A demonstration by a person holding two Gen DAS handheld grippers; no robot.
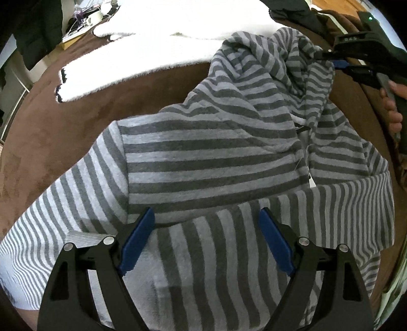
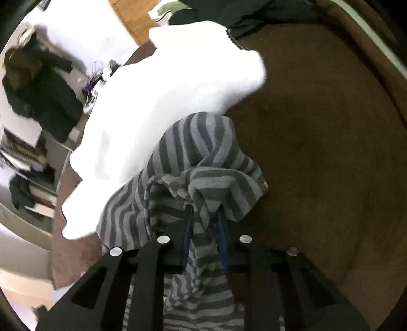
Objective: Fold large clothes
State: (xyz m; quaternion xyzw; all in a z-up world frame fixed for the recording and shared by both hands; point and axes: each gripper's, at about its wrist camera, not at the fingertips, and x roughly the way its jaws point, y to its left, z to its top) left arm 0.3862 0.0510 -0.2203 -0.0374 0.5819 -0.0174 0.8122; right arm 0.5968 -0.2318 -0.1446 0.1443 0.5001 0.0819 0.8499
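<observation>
A grey striped hoodie (image 1: pixel 211 157) lies on a brown surface (image 1: pixel 51 132), partly folded, one sleeve laid across the lower body. My left gripper (image 1: pixel 207 224) is open, its blue pads just above the sleeve, holding nothing. My right gripper (image 1: pixel 333 59) shows at the upper right of the left wrist view, shut on the hood and lifting it. In the right wrist view, my right gripper (image 2: pixel 204 216) pinches bunched striped hoodie cloth (image 2: pixel 198 157) between its blue pads, above the brown surface (image 2: pixel 318 152).
A white fluffy garment (image 1: pixel 152 40) lies beyond the hoodie; it also shows in the right wrist view (image 2: pixel 165 96). Dark clothes (image 1: pixel 287 7) are piled at the far edge. A dark jacket (image 2: pixel 43 96) hangs by shelves at the left.
</observation>
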